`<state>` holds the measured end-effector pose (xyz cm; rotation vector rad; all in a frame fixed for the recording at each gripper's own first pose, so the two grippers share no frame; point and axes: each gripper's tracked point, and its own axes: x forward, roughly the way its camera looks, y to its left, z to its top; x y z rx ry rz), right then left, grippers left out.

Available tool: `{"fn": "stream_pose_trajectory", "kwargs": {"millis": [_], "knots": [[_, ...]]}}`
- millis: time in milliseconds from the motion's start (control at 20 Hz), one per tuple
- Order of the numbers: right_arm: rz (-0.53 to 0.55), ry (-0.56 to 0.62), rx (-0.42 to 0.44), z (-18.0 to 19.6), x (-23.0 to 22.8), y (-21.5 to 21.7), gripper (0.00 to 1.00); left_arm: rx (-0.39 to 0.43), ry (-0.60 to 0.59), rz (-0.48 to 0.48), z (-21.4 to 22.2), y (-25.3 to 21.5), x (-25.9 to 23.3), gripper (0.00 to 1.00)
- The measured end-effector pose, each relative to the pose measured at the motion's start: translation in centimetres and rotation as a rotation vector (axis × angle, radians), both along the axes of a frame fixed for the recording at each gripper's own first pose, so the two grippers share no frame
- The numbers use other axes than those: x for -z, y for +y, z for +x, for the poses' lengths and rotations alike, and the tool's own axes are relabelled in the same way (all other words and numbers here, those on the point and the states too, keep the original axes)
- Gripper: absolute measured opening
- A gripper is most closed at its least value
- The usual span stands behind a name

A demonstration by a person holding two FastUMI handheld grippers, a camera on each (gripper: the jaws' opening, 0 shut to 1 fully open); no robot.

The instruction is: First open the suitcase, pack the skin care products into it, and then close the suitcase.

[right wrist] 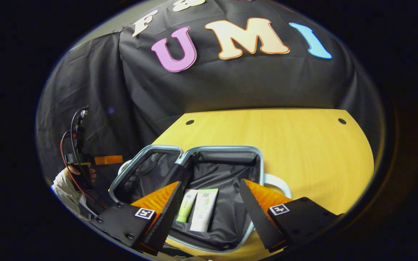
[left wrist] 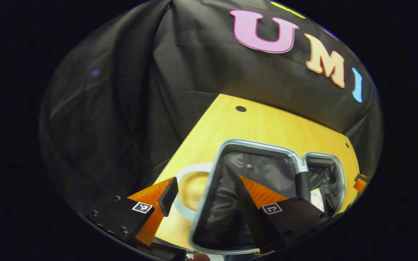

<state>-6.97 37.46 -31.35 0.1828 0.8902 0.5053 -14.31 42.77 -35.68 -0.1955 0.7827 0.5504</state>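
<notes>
In the left gripper view, the near rim of the suitcase (left wrist: 209, 188) is cut off at the bottom edge of the frame, and part of its dark lining is covered by the right-hand finger of the left tool (left wrist: 209, 203). Something pale in the far half of the case, at lower right, is largely hidden by the rim; what it is cannot be told. In the right gripper view, the lower end of the green tube (right wrist: 186, 205) is hidden behind the left-hand finger of the right tool (right wrist: 209, 210), and the print on the white tube (right wrist: 204, 210) is too small to be made out. At the left edge, a hand (right wrist: 72, 174) is seen only in part, its sleeve cut off by the frame. The near corner of the desk (right wrist: 285, 137) is covered by the fingers.
</notes>
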Motion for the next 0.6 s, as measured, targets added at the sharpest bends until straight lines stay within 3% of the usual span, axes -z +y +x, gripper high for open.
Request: {"fn": "stream_pose_trajectory", "kwargs": {"millis": [100, 250, 450, 500, 550, 600], "knots": [[-0.02, -0.017, 0.043, 0.8, -0.2, -1.6, 0.98, -0.047, 0.027, 0.01, -0.9, 2.4, 1.0, 0.93], [-0.074, -0.04, 0.105, 1.8, 0.0, -4.3, 0.98, -0.098, 0.048, -0.052, -2.0, 3.6, 2.7, 0.92], [-0.093, -0.03, 0.154, 1.9, 0.5, -5.7, 0.98, -0.091, 0.095, -0.155, -2.6, 2.7, 5.8, 0.83], [-0.094, -0.032, 0.157, 1.8, 0.4, -5.9, 0.98, -0.096, 0.117, -0.152, -2.8, 2.9, 6.5, 0.75], [-0.093, -0.036, 0.157, 1.8, 0.2, -5.9, 0.93, -0.088, 0.132, -0.177, -2.5, 2.8, 7.3, 0.57], [-0.093, -0.048, 0.153, 1.9, 0.0, -6.0, 0.98, -0.105, 0.154, -0.206, -3.2, 2.2, 6.6, 0.4]]}}
